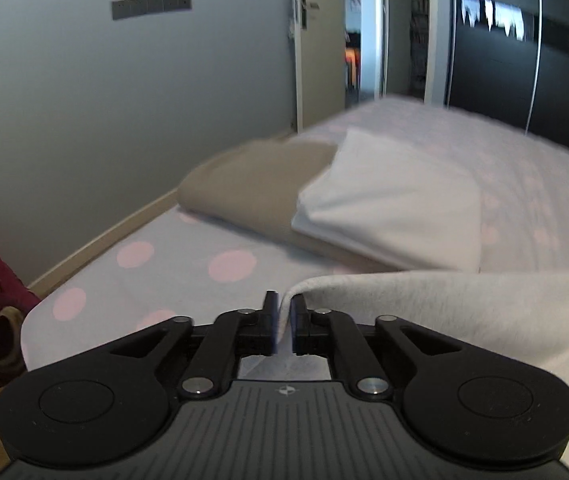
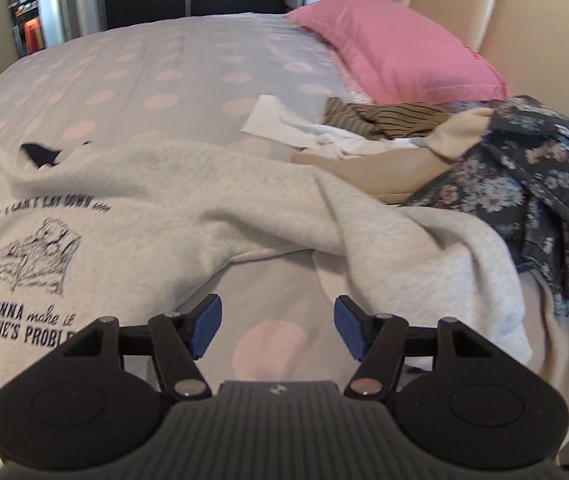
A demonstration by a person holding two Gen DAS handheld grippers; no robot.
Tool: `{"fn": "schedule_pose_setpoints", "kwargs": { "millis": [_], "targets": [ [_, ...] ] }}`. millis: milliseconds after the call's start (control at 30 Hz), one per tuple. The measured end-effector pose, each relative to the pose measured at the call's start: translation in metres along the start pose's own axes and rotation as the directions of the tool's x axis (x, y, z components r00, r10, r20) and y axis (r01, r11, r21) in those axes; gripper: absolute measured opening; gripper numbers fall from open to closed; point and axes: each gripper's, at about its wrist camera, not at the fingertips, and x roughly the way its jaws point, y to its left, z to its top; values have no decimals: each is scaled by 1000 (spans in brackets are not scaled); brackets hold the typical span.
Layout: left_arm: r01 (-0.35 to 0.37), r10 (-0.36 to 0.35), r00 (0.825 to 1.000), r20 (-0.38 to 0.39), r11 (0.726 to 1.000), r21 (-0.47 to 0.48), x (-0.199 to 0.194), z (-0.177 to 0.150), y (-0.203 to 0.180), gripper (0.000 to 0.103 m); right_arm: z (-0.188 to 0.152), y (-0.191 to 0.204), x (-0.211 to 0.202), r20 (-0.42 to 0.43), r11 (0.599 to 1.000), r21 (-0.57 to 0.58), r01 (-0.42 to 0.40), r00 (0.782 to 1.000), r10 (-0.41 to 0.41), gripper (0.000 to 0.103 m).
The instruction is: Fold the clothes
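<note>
On the spotted bed [image 2: 132, 80], the left gripper [image 1: 283, 320] pinches an edge of a grey printed sweatshirt [image 2: 132, 200] between its fingers [image 1: 269, 320], while the right gripper [image 2: 276, 326] hovers with fingers [image 2: 204, 328] spread wide over bare sheet beside the garment's sleeve. Beyond lie folded tan [image 1: 244, 184] and white [image 1: 396, 208] pieces, a floral garment [image 2: 544, 192], striped cloth [image 2: 384, 120] and a pink pillow [image 2: 396, 48].
</note>
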Motion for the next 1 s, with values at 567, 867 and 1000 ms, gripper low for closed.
{"fn": "schedule_pose_setpoints", "kwargs": {
  "millis": [567, 867, 1000],
  "targets": [
    [541, -368, 809, -458, 771, 336, -27, -110, -81, 46, -76, 31, 6, -234, 972, -68, -224, 951, 203, 64],
    [628, -386, 692, -610, 738, 246, -37, -153, -80, 56, -139, 44, 2, -354, 956, 32, -293, 891, 285, 64],
    [645, -337, 655, -677, 716, 267, -38, -179, -93, 56, -150, 46, 3, -377, 952, 72, -296, 876, 301, 58]
  ]
}}
